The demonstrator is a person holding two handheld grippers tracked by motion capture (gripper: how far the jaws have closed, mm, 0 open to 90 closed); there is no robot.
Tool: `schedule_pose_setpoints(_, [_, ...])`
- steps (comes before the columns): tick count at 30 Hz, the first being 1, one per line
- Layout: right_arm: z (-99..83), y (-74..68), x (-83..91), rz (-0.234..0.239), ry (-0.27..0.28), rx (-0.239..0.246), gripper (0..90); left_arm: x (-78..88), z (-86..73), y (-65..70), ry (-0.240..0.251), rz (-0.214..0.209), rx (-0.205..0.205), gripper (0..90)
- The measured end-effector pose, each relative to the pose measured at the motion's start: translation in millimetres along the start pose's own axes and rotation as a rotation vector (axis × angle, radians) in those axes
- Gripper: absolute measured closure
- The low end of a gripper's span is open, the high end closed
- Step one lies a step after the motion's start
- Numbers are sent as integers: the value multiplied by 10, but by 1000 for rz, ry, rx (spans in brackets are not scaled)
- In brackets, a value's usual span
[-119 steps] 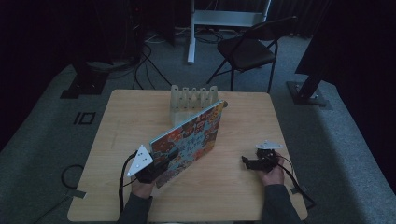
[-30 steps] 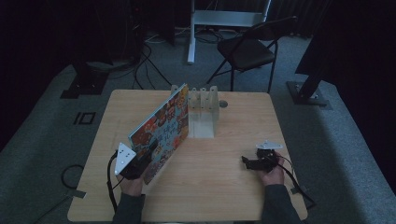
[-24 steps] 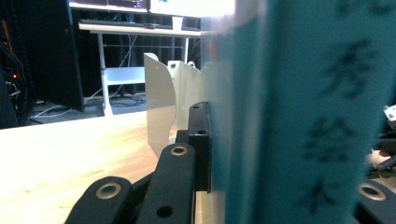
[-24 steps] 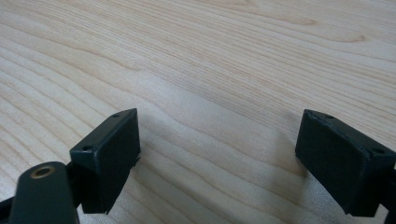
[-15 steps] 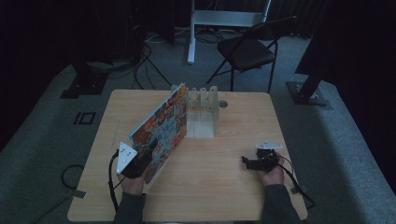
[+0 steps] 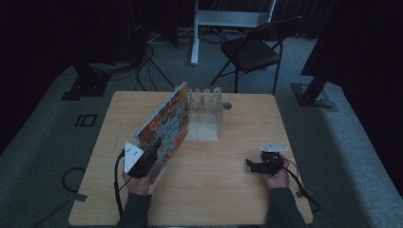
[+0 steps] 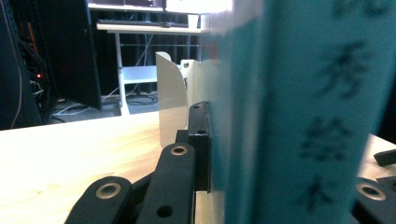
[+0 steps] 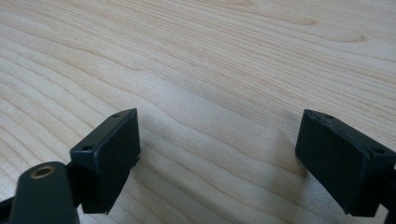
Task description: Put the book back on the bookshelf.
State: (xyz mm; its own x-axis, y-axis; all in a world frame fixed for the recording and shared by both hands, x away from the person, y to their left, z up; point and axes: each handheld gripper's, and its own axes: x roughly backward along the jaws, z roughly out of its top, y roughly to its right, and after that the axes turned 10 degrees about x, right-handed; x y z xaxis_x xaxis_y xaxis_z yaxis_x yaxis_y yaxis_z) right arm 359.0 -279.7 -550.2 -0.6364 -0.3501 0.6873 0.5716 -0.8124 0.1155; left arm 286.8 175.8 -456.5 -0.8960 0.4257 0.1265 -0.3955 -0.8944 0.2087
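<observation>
A large thin book (image 6: 167, 124) with a busy orange and blue cover stands on its long edge, slanting from the near left of the table up to a white slotted rack (image 6: 205, 114). My left gripper (image 6: 153, 151) is shut on the book's near end. In the left gripper view its teal spine (image 7: 299, 116) with dark printed characters sits between the jaws of that gripper (image 7: 280, 158), and the rack's curved dividers (image 7: 170, 102) rise just behind. My right gripper (image 6: 252, 165) rests open at the near right, over bare wood (image 8: 210, 56), nothing between its fingers (image 8: 112, 154).
The wooden table (image 6: 228, 194) has free room in the middle and near edge. A small round grommet (image 6: 227, 106) lies beside the rack. Beyond the far edge stand a folding chair (image 6: 252, 50), a white desk frame (image 6: 195, 33) and floor cables.
Over four seconds the book swung from lying tilted across the rack's front to standing on edge at its left side. The left hand moved left with it. The right gripper stayed put.
</observation>
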Motion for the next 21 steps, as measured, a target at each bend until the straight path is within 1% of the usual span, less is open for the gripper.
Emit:
schedule_pose_setpoints(6, [0,0,0,0,0,1,132,-28,0,-13,3,14,13,811])
schedule_pose_setpoints(12, [0,0,0,0,0,0,132,-53,-6,2,9,31,12,811])
schedule_pose_setpoints(15, [0,0,0,0,0,0,132,-72,-7,7,12,34,16,811])
schedule_pose_setpoints(21, [0,0,0,0,0,0,132,-116,5,27,11,43,11,811])
